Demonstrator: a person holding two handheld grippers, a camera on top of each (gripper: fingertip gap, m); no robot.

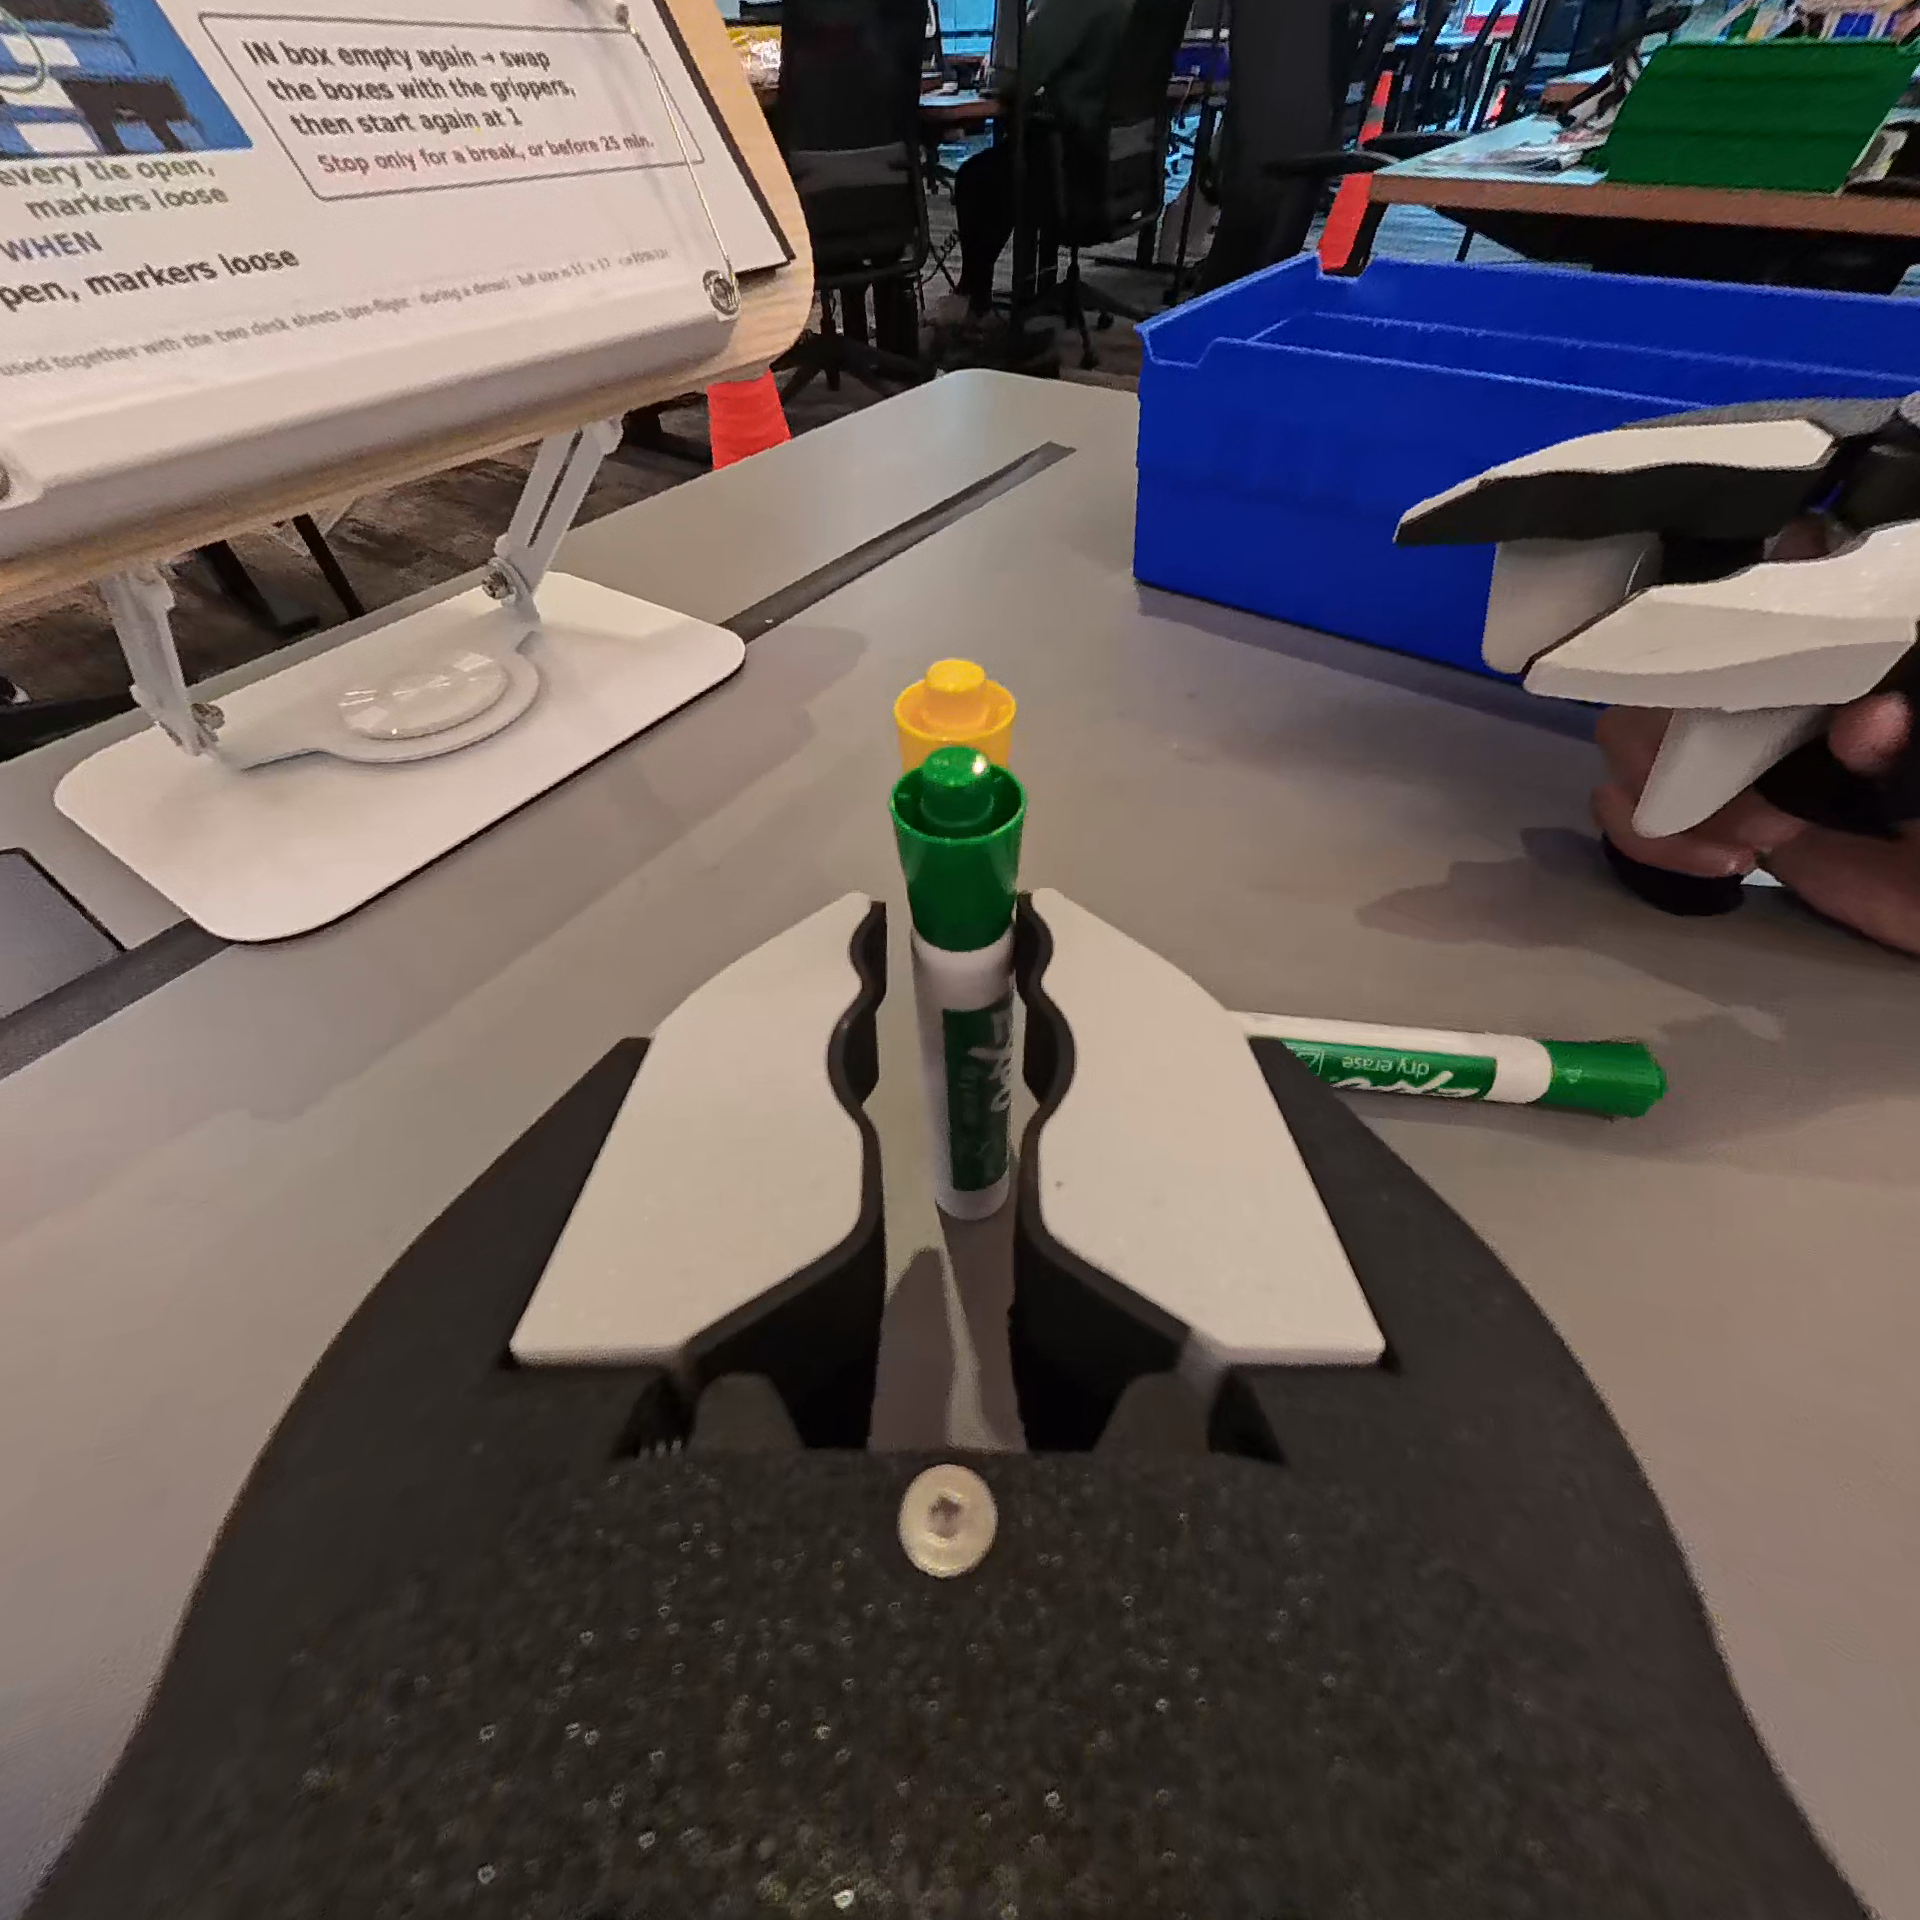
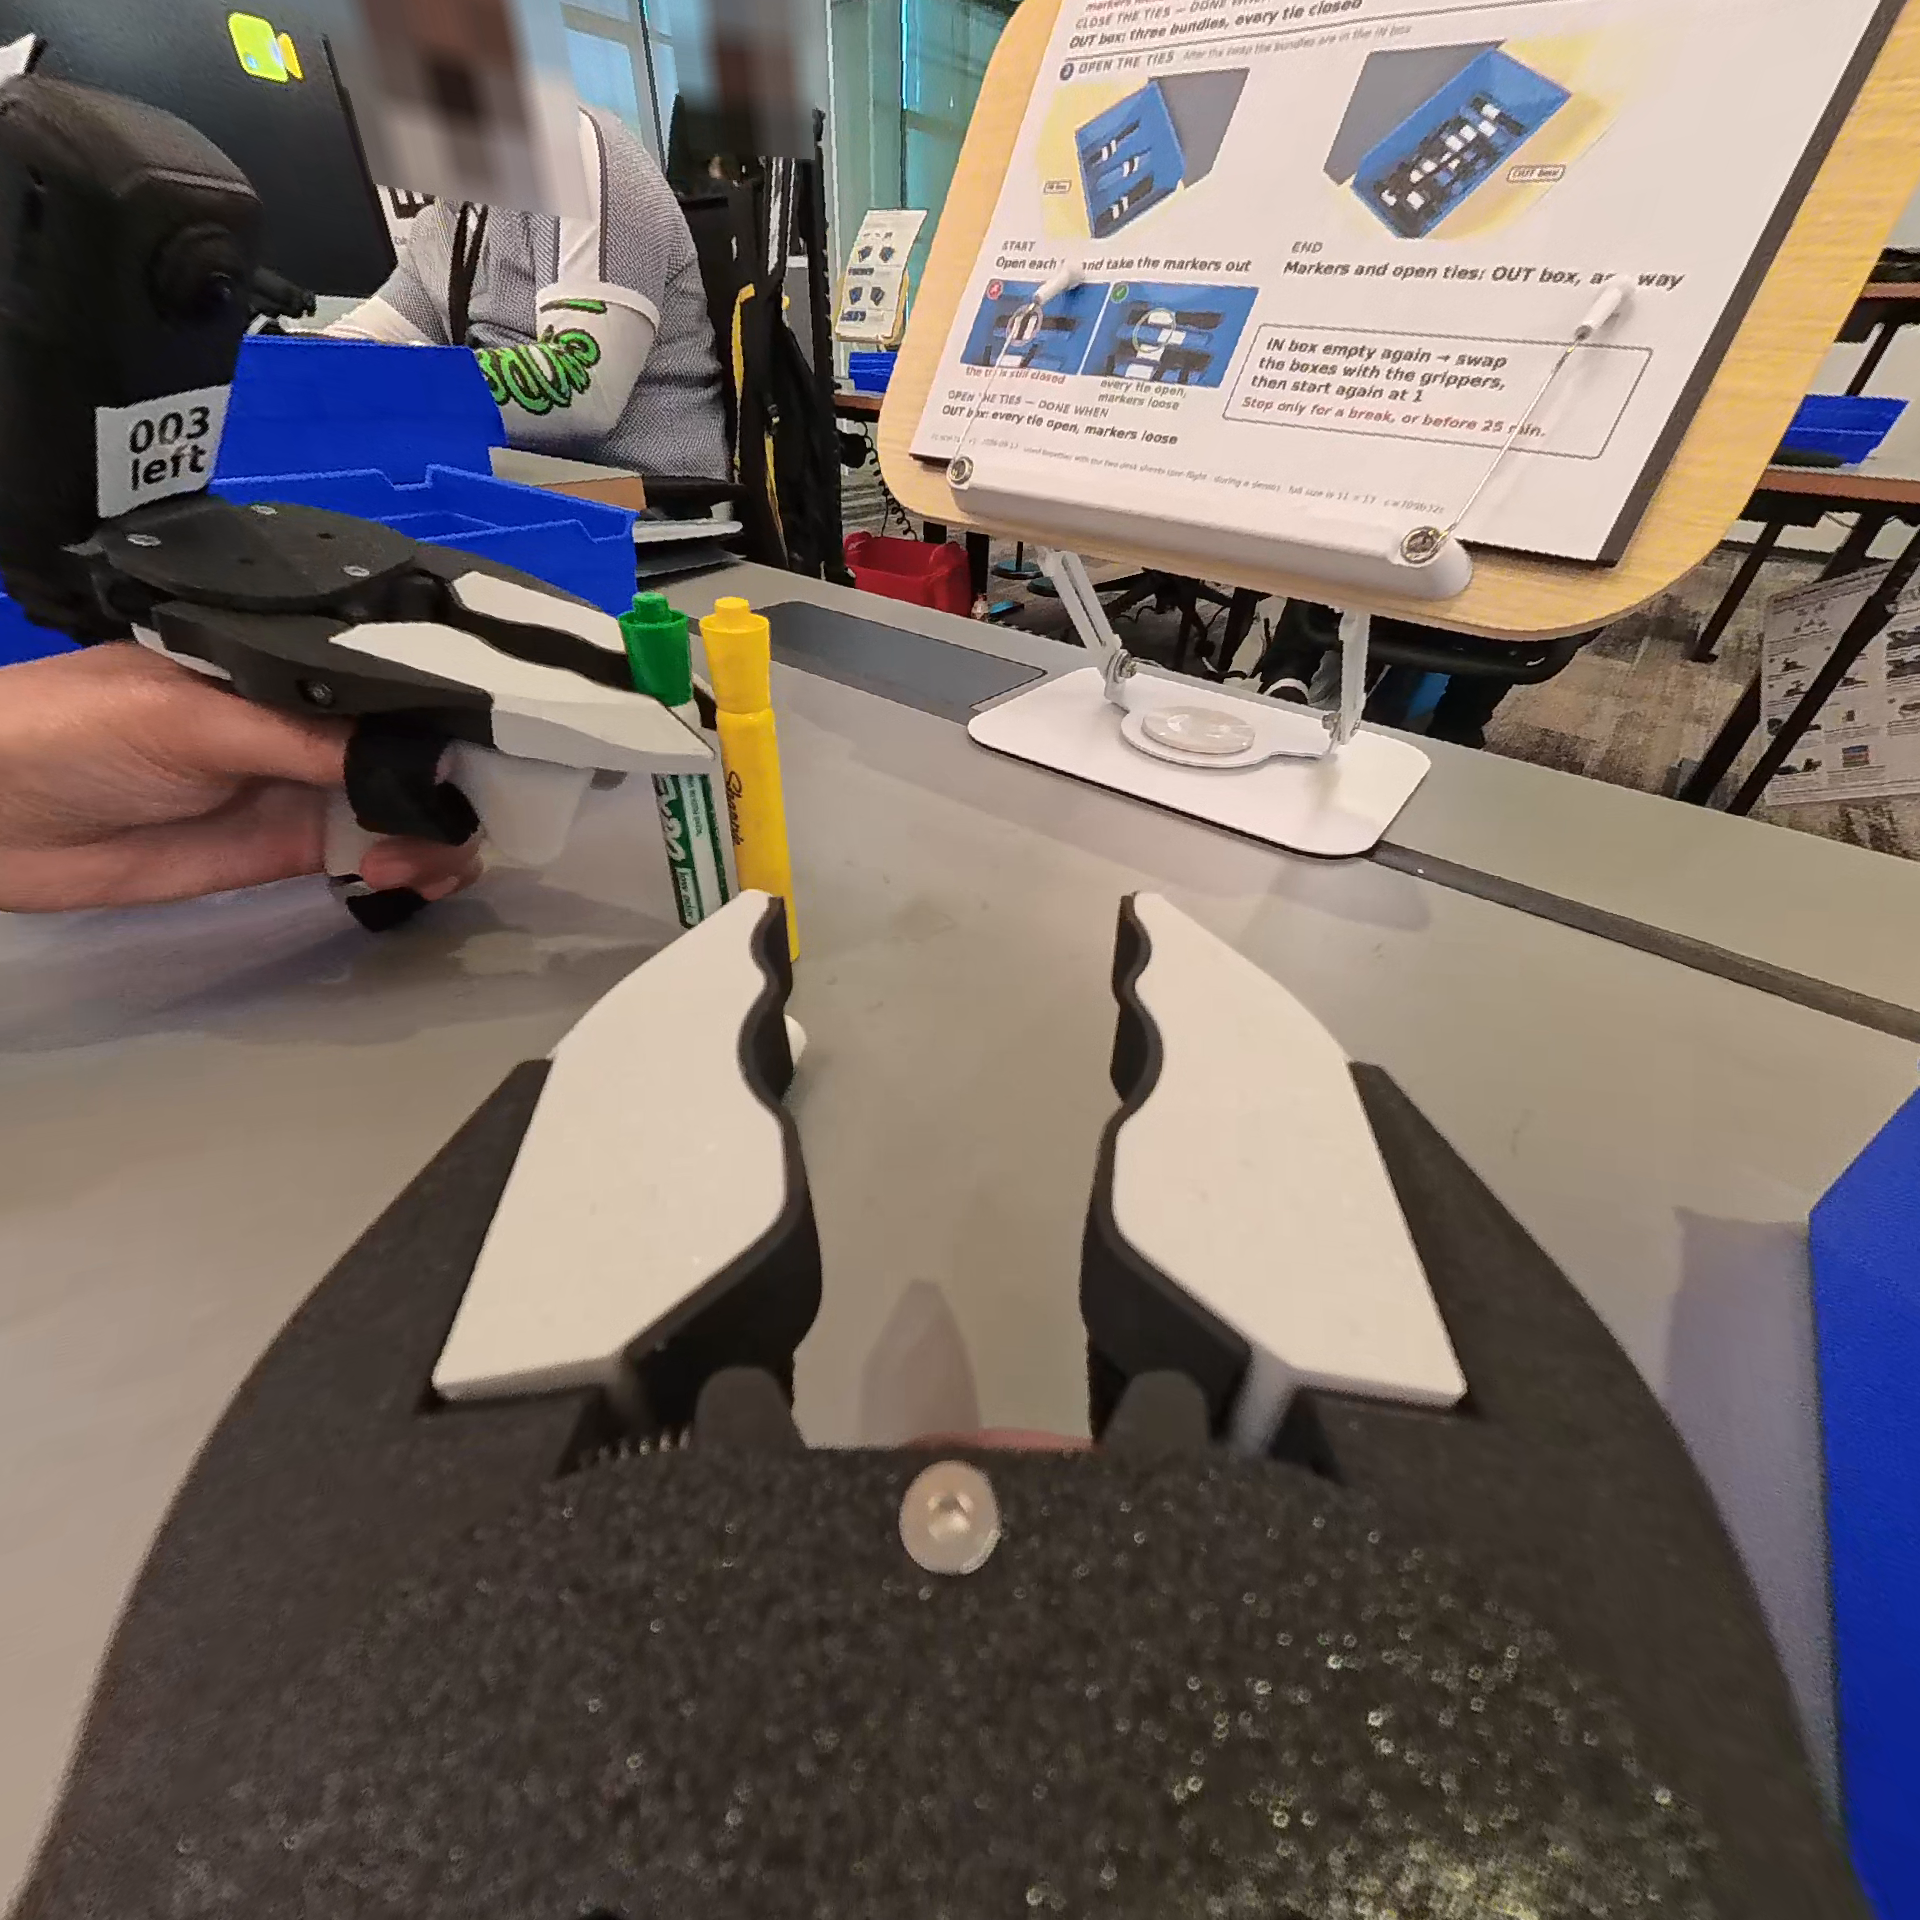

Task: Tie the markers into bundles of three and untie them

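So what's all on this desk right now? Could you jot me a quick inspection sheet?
Surface: grey table, dark seam across it.
Job's things: upright green marker in the left gripper; yellow marker standing beside it; second green marker lying flat.
Clutter: blue bin; instruction sheet on a white stand.
Grippers: left shut on the green marker; right gripper open, holding nothing.
Cables: nothing seen.
Surroundings: other desks, chairs, seated person.

Left claw [image 1: 956,935] clamped, right claw [image 2: 951,935] agape
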